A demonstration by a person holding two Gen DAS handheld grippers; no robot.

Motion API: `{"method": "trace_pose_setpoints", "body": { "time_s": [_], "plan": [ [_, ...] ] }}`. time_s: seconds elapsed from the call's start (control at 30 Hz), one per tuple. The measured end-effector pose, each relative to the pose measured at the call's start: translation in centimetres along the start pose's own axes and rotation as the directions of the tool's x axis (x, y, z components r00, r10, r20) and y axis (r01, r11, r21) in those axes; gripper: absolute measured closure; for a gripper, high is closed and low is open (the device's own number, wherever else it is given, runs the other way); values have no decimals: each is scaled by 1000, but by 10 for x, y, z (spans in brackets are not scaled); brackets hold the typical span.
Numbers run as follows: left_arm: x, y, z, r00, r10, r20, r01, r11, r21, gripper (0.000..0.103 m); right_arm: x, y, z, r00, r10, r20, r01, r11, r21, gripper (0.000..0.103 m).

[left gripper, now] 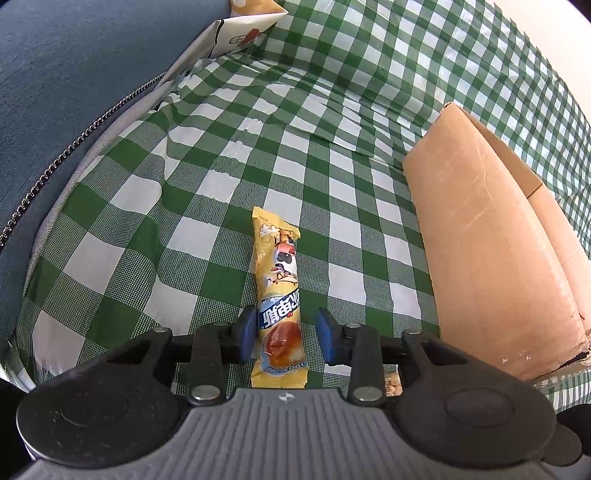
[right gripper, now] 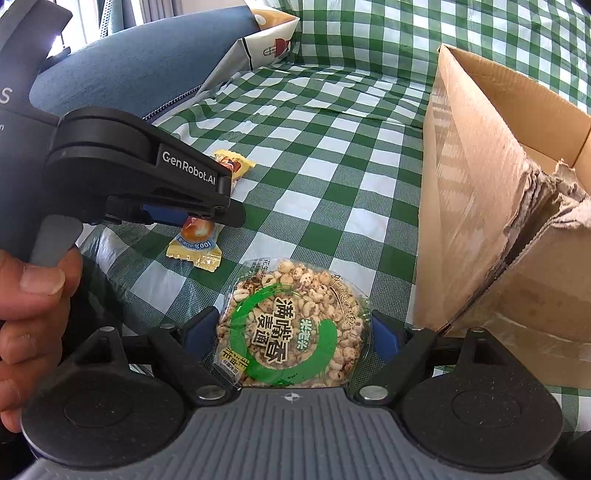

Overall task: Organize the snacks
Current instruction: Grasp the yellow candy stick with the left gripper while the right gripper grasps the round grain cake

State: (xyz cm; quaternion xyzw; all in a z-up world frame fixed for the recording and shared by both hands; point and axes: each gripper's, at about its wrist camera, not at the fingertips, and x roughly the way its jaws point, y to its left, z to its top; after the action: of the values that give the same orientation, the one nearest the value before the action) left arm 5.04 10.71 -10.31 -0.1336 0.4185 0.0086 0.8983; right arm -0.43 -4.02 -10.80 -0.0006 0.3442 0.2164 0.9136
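Observation:
A long yellow snack stick (left gripper: 277,280) lies on the green checked cloth (left gripper: 207,177). My left gripper (left gripper: 287,326) straddles its near end: the left pad touches the wrapper and the right pad stands off with a gap, so the jaws are open. From the right wrist view this gripper (right gripper: 227,218) sits low over the stick (right gripper: 195,247). My right gripper (right gripper: 291,321) is shut on a round clear pack of puffed rice cake (right gripper: 291,325) with a green ring label, both blue pads against its edges.
An open cardboard box (left gripper: 491,240) (right gripper: 480,177) with a torn corner stands to the right. A printed paper bag (left gripper: 243,33) (right gripper: 273,40) leans at the back, beside a blue cushion (left gripper: 74,74) (right gripper: 129,62). A person's hand (right gripper: 33,295) grips the left handle.

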Motion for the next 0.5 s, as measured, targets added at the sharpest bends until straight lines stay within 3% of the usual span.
{"method": "trace_pose_setpoints", "body": {
  "time_s": [0.17,0.5],
  "plan": [
    [1,1,1,1000,15,2,-15,1000,-2,76,1,0,0,1000,-1,1,1,1000,0,17],
    [1,0,1,1000,19,3,-19,1000,1,78,0,0,0,1000,-2,2,2,1000,-7,17]
  ]
}}
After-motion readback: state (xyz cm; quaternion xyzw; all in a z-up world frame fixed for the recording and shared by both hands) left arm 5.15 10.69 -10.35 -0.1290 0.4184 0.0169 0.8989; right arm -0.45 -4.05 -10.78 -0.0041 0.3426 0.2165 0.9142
